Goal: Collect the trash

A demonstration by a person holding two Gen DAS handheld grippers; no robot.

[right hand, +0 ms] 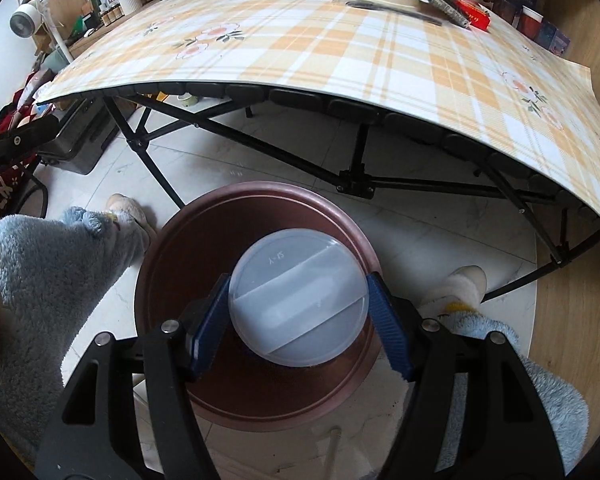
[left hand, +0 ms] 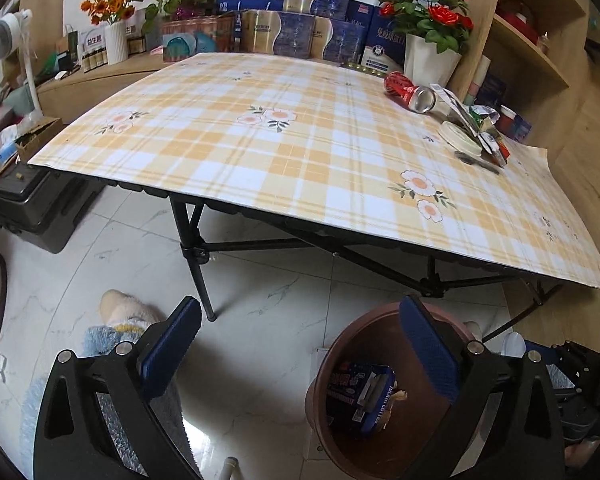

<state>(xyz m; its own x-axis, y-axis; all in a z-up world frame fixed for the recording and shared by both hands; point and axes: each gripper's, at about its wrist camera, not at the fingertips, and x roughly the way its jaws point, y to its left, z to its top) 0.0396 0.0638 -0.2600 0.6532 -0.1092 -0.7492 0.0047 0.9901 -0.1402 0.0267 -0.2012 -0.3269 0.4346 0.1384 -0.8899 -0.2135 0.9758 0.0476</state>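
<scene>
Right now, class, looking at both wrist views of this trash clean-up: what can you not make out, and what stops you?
- Right wrist view: the bin's contents, hidden by the round plastic lid between the right gripper's fingers.
- Left wrist view: the pile of wrappers beside the can, too small and tangled to identify.
- Left wrist view: the bin's far side, blocked by the left gripper's finger.

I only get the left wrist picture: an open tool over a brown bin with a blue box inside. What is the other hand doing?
Observer: The right tool has a round translucent lid between its two pads, and both pads touch the lid's edge.
Operator: Where is that lid, over the table?
Observer: No, off the table's near edge. It hangs right over the mouth of the brown bin on the floor.
</scene>
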